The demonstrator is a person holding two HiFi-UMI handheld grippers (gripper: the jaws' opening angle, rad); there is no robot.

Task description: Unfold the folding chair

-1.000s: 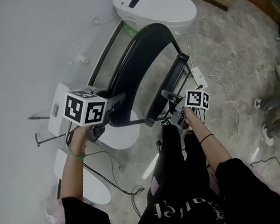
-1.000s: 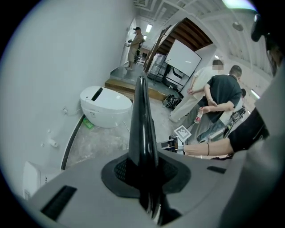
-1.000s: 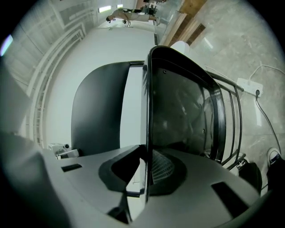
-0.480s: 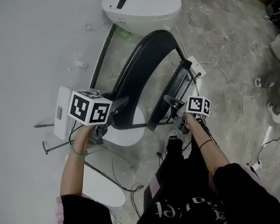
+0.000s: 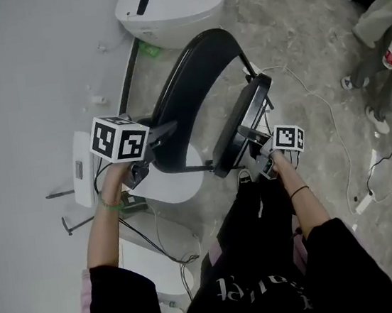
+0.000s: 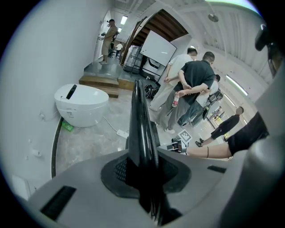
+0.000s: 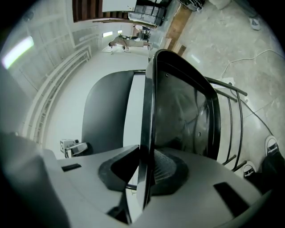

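Note:
A black folding chair stands on the stone floor in the head view, with its curved backrest (image 5: 193, 81) on the left and its seat panel (image 5: 246, 113) tilted up on the right. My left gripper (image 5: 156, 137) is shut on the backrest's lower edge, which in the left gripper view rises as a thin black blade (image 6: 140, 124) out of the pads of that gripper (image 6: 144, 180). My right gripper (image 5: 248, 142) is shut on the seat's near rim. In the right gripper view, that gripper (image 7: 144, 176) pinches the rim and the seat's underside (image 7: 182, 116) fills the middle.
A white oval toilet-like unit (image 5: 169, 5) stands just behind the chair against the white wall (image 5: 12, 69). White boxes (image 5: 83, 167) and cables (image 5: 155, 229) lie at my left. A cord (image 5: 322, 110) and power strip (image 5: 365, 201) cross the floor at right, where people (image 5: 380, 35) stand.
Both grippers have shifted sideways with the chair still in them. The seat now stands a little further from the backrest. The head camera's view has slid, so the white unit sits further left.

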